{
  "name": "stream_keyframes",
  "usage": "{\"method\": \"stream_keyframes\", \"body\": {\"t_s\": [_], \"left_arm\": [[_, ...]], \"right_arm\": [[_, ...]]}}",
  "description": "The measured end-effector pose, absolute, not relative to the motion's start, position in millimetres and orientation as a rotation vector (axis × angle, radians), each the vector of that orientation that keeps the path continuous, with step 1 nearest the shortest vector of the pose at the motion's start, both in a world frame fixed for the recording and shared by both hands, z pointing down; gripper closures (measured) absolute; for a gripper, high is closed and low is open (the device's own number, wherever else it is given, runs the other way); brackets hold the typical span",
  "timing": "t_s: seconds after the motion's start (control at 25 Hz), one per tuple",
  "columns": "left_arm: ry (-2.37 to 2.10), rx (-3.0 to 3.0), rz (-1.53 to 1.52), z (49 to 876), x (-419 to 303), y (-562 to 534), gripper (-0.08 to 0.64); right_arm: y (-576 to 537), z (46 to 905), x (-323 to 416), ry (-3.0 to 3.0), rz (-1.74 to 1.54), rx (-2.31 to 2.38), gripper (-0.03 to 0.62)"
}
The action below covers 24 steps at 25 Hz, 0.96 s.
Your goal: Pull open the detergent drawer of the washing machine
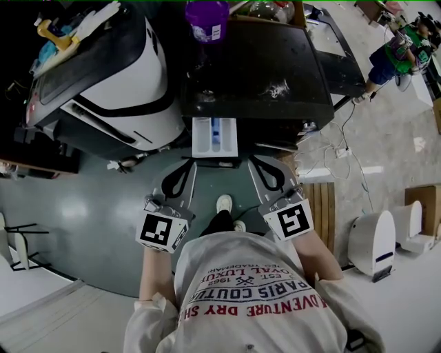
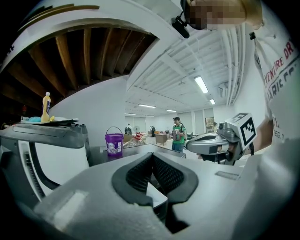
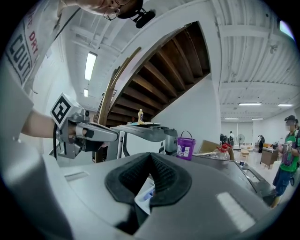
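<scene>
The dark washing machine point(image 1: 269, 69) stands ahead of me. Its white detergent drawer point(image 1: 214, 136), with a blue insert, is pulled out toward me. My left gripper point(image 1: 188, 161) and right gripper point(image 1: 257, 160) hover side by side just short of the drawer's front edge, both shut, with nothing between the tips. In the left gripper view the left gripper point(image 2: 151, 155) has its pads meeting, and a white corner of the drawer point(image 2: 155, 195) shows below them. The right gripper point(image 3: 151, 155) is likewise shut above the drawer point(image 3: 144, 193).
A white and black machine point(image 1: 114, 83) stands to the left with a yellow bottle point(image 2: 46, 107) on top. A purple bucket point(image 1: 207, 17) sits at the washer's back. White devices point(image 1: 375, 241) stand at the right. A person in green point(image 1: 405, 48) is far off, and cables point(image 1: 344, 148) cross the floor.
</scene>
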State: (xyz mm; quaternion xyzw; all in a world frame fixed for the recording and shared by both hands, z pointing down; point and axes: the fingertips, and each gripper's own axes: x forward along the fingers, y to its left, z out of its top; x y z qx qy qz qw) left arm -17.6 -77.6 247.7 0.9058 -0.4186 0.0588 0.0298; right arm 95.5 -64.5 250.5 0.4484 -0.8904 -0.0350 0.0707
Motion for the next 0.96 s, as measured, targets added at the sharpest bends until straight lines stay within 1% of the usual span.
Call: {"method": "stream_keyframes", "body": {"t_s": [0.96], "left_arm": [[-1.32, 2.748, 0.181, 253.3, -30.7, -109.4, 0.56]], "right_arm": [[-100.4, 247.1, 95.7, -2.631, -0.118, 1.431, 0.592]]}}
